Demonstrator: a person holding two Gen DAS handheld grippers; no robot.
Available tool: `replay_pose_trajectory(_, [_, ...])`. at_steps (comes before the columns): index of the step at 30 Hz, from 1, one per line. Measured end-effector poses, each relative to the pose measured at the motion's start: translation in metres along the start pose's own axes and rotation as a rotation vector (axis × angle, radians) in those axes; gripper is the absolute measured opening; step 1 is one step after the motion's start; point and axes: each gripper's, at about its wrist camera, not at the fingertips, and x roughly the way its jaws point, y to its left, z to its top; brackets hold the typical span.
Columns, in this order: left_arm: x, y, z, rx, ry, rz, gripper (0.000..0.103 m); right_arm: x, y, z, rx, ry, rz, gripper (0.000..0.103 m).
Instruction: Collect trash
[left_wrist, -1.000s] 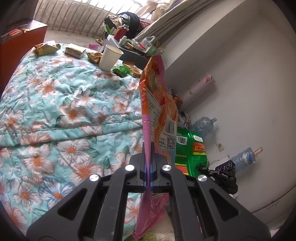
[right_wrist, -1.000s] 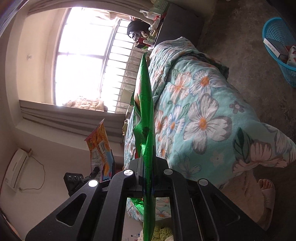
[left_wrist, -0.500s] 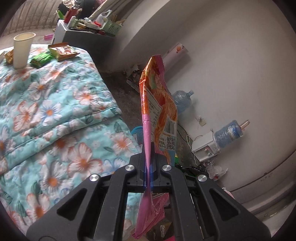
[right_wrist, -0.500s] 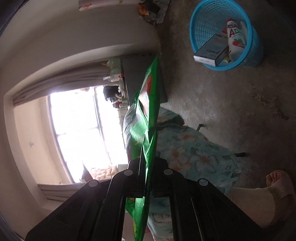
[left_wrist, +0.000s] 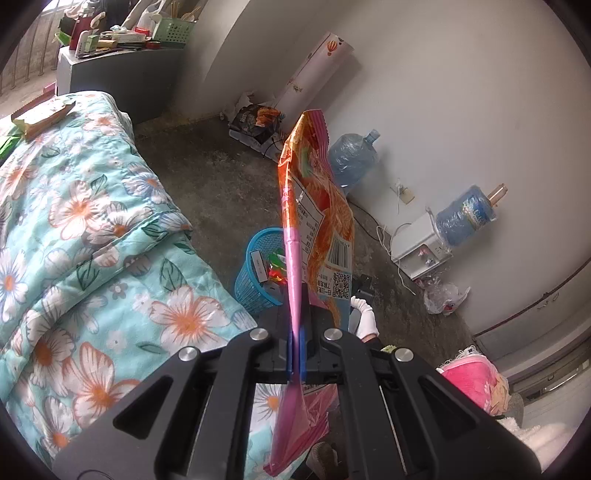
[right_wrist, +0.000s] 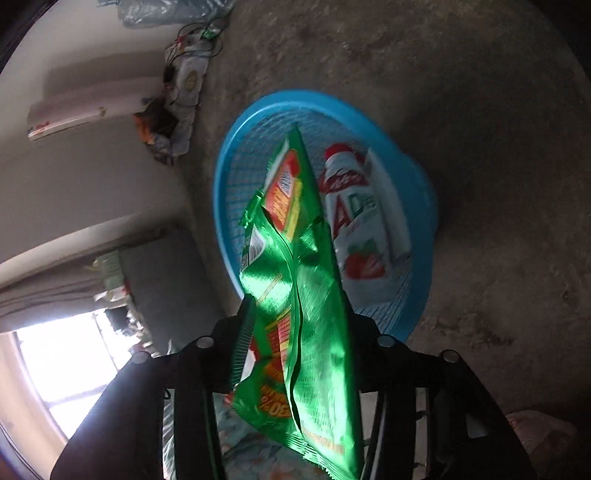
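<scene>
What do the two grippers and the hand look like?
Both the left gripper and right gripper are matte black, with angular cut-out fingers and round silver screws. The left has blue pads. The hand wears a white glove.

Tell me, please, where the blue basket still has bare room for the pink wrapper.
Free: the mesh of the blue basket on the wall-facing side, where the green wrapper hangs above it. Crowded: the opposite half, filled by the white strawberry bottle. The pink wrapper is clamped in the left gripper.
</scene>
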Motion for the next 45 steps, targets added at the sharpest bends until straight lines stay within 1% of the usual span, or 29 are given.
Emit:
replay_pose_trajectory(1, [0.005,-0.001,0.002,0.001,0.009,0.000,0.000,0.000,0.003,0.002,-0.027,-0.004,-0.012,0.047])
replay_pose_trajectory(2, [0.011,-0.001,0.005,0.000,0.017,0.000,0.000,-0.001,0.006,0.003,-0.059,-0.010,-0.016,0.051])
replay_pose_trajectory(5, [0.033,0.000,0.014,-0.025,0.064,-0.012,0.000,-0.019,0.011,0.002,-0.144,-0.061,-0.033,0.052])
replay_pose_trajectory(7, [0.056,-0.005,0.023,-0.046,0.106,-0.023,0.000,-0.038,0.007,0.003,-0.154,-0.109,-0.030,0.052])
replay_pose_trajectory(12, [0.129,-0.017,0.050,-0.107,0.229,-0.063,0.000,-0.080,-0.023,0.005,-0.122,-0.204,0.067,0.052])
replay_pose_trajectory(14, [0.164,-0.021,0.057,-0.148,0.279,-0.074,0.000,-0.085,-0.032,0.006,-0.121,-0.192,0.077,0.052])
replay_pose_trajectory(16, [0.201,-0.026,0.061,-0.166,0.330,-0.077,0.000,-0.090,-0.040,0.006,-0.116,-0.182,0.088,0.052])
replay_pose_trajectory(18, [0.237,-0.029,0.062,-0.192,0.370,-0.045,0.001,-0.094,-0.047,0.006,-0.104,-0.178,0.105,0.052])
replay_pose_trajectory(20, [0.273,-0.027,0.060,-0.244,0.416,-0.029,0.001,-0.097,-0.051,0.005,-0.100,-0.176,0.110,0.052])
replay_pose_trajectory(21, [0.291,-0.023,0.059,-0.285,0.431,-0.015,0.006,-0.097,-0.051,0.004,-0.099,-0.174,0.108,0.052])
replay_pose_trajectory(22, [0.307,-0.017,0.056,-0.322,0.437,-0.017,0.012,-0.097,-0.054,0.004,-0.099,-0.169,0.104,0.052])
replay_pose_trajectory(23, [0.325,-0.009,0.052,-0.361,0.446,-0.027,0.044,-0.096,-0.056,0.004,-0.097,-0.166,0.095,0.052])
replay_pose_trajectory(24, [0.339,-0.002,0.047,-0.381,0.463,-0.013,0.071,-0.094,-0.059,0.003,-0.092,-0.162,0.085,0.052])
replay_pose_trajectory(26, [0.351,0.011,0.035,-0.435,0.454,0.102,0.068,-0.091,-0.063,0.000,-0.088,-0.146,0.077,0.052])
replay_pose_trajectory(27, [0.351,0.018,0.030,-0.471,0.451,0.121,0.068,-0.090,-0.065,-0.002,-0.088,-0.140,0.071,0.052])
replay_pose_trajectory(29, [0.345,0.027,0.026,-0.524,0.462,0.090,0.068,-0.087,-0.068,-0.005,-0.093,-0.132,0.066,0.052])
replay_pose_trajectory(31, [0.331,0.026,0.032,-0.493,0.450,0.088,0.068,-0.086,-0.067,-0.008,-0.098,-0.131,0.060,0.052])
replay_pose_trajectory(32, [0.320,0.022,0.037,-0.459,0.432,0.092,0.068,-0.085,-0.066,-0.010,-0.098,-0.129,0.062,0.052])
replay_pose_trajectory(34, [0.296,0.014,0.047,-0.402,0.395,0.076,0.068,-0.087,-0.062,-0.014,-0.104,-0.128,0.068,0.052])
replay_pose_trajectory(38, [0.227,-0.009,0.064,-0.283,0.293,0.007,0.068,-0.102,-0.043,-0.030,-0.164,-0.153,0.085,0.052])
replay_pose_trajectory(41, [0.161,-0.035,0.067,-0.134,0.188,-0.030,0.069,-0.124,-0.014,-0.050,-0.276,-0.194,0.090,0.052])
replay_pose_trajectory(43, [0.113,-0.050,0.062,-0.036,0.115,-0.029,0.071,-0.140,0.010,-0.069,-0.369,-0.216,0.085,0.052])
replay_pose_trajectory(45, [0.062,-0.057,0.049,0.034,0.036,-0.016,0.077,-0.156,0.036,-0.097,-0.477,-0.235,0.083,0.052])
